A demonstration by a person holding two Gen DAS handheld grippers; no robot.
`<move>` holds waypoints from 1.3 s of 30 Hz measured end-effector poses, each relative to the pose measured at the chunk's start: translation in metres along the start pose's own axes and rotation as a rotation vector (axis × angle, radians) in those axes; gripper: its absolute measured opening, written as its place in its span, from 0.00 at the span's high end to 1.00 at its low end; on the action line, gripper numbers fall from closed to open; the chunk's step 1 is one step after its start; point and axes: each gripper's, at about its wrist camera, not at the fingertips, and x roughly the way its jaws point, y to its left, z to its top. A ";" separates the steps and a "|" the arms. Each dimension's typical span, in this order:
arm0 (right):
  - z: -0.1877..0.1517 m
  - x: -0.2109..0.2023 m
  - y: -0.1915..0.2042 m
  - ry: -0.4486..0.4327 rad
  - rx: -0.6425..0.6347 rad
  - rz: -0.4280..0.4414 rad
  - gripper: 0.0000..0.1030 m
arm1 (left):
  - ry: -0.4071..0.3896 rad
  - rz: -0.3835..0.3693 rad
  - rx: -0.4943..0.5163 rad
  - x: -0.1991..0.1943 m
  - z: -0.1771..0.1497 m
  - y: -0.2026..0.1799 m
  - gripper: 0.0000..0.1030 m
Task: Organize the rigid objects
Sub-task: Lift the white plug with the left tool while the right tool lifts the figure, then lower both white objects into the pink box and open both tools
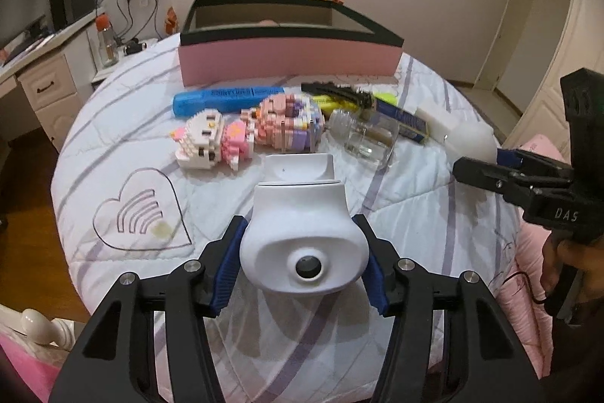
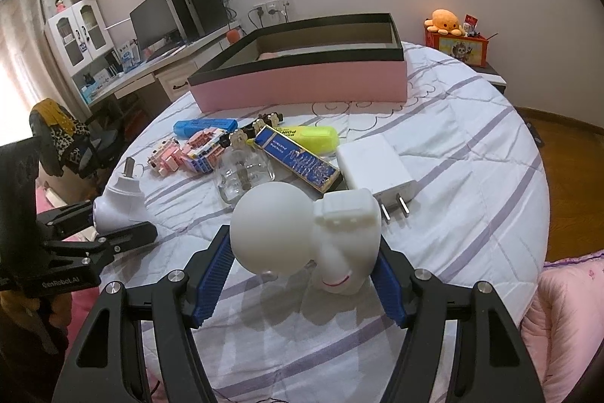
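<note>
Here both hand-held grippers clamp white items: left (image 1: 304, 257) device (image 1: 302, 244), right (image 2: 304, 261) figure (image 2: 302, 233).

The pink box (image 1: 288, 57) hides its own contents, and print on the blue tube (image 1: 226, 99) is unreadable.

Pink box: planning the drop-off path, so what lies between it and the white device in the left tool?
In the left wrist view, brick figures and a blue highlighter lie between pink box and white device.
</note>
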 end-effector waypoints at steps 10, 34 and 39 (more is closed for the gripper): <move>0.014 -0.009 0.008 -0.031 -0.031 0.013 0.33 | -0.066 -0.036 0.023 -0.019 0.028 -0.004 0.45; 0.186 0.066 -0.024 -0.009 -0.157 -0.036 0.33 | -0.079 -0.032 0.080 0.069 0.217 0.032 0.45; 0.204 0.111 -0.034 0.070 -0.167 -0.047 0.33 | -0.010 0.008 0.036 0.111 0.225 0.058 0.45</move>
